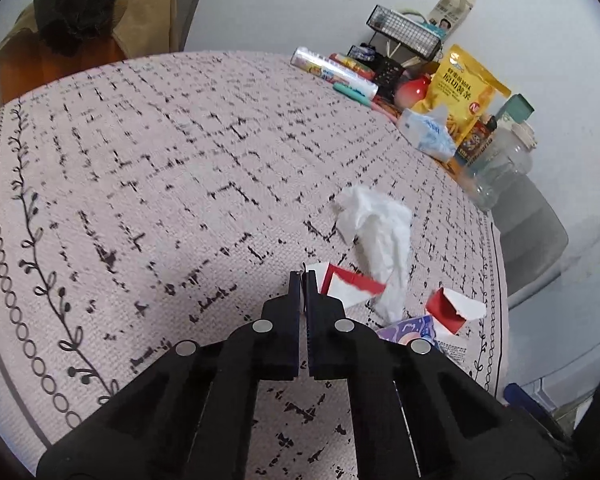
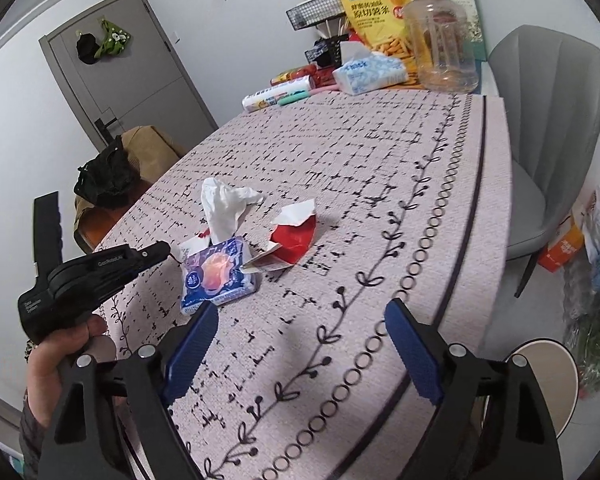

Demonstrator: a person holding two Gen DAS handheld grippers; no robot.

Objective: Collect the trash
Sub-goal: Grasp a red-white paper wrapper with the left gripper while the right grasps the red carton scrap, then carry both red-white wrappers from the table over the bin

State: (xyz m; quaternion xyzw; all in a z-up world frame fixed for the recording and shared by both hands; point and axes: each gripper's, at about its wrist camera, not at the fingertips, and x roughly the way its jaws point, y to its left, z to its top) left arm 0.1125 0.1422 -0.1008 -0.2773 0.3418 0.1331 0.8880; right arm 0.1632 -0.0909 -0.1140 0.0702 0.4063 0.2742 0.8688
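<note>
Fingers of the left gripper (image 1: 303,276) are seen pressed together at the table surface, their tips touching the near corner of a torn red-and-white wrapper piece (image 1: 350,284); whether the paper is actually pinched cannot be told. Fingers of the right gripper (image 2: 300,332) are held wide apart above the patterned tablecloth (image 2: 340,184), with nothing between them.

Four items of trash are counted in one cluster: one crumpled white tissue (image 2: 226,208), two torn red-and-white wrapper pieces, the second (image 2: 294,232) lying toward the table's right edge, and one small blue-and-purple tissue packet (image 2: 218,274).

In the right wrist view the tissue is shown elongated, its long axis running from the packet away toward the far side of the table. The packet is laid flat, printed face up. The whole cluster is placed ahead of the right fingers, nearer the left one, and immediately ahead and to the right of the left fingertips. One hand (image 2: 66,344) is seen gripping the left tool's handle.
</note>
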